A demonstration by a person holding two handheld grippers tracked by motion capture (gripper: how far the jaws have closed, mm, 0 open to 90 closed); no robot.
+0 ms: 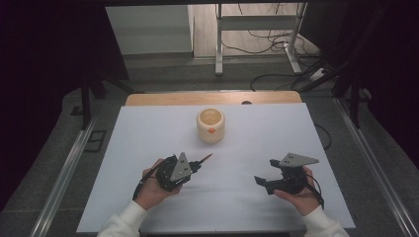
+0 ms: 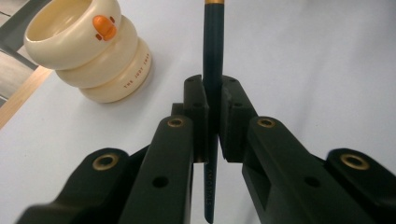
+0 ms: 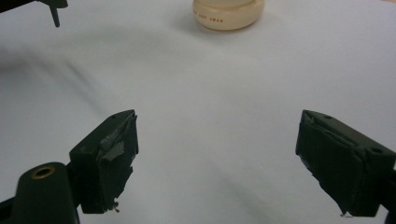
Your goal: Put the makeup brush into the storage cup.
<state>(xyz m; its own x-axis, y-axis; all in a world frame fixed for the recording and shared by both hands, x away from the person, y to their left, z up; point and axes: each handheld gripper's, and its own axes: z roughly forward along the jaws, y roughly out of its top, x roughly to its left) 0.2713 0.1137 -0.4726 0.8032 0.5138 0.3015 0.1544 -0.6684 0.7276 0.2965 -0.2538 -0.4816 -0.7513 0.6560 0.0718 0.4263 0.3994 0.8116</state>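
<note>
Left gripper view shows the pencil (image 2: 213,60) clamped between the left gripper (image 2: 213,116) jaws, above the worktop's (image 1: 148,148) near-left part. To drop it cleanly, tip it upright over the cream cup (image 1: 210,125) near the far edge. The right gripper (image 3: 233,163) jaws stand apart, empty.

White tabletop (image 1: 148,148), metal desk frame (image 1: 257,29) w/ floor cables (image 1: 269,42) beyond.
</note>
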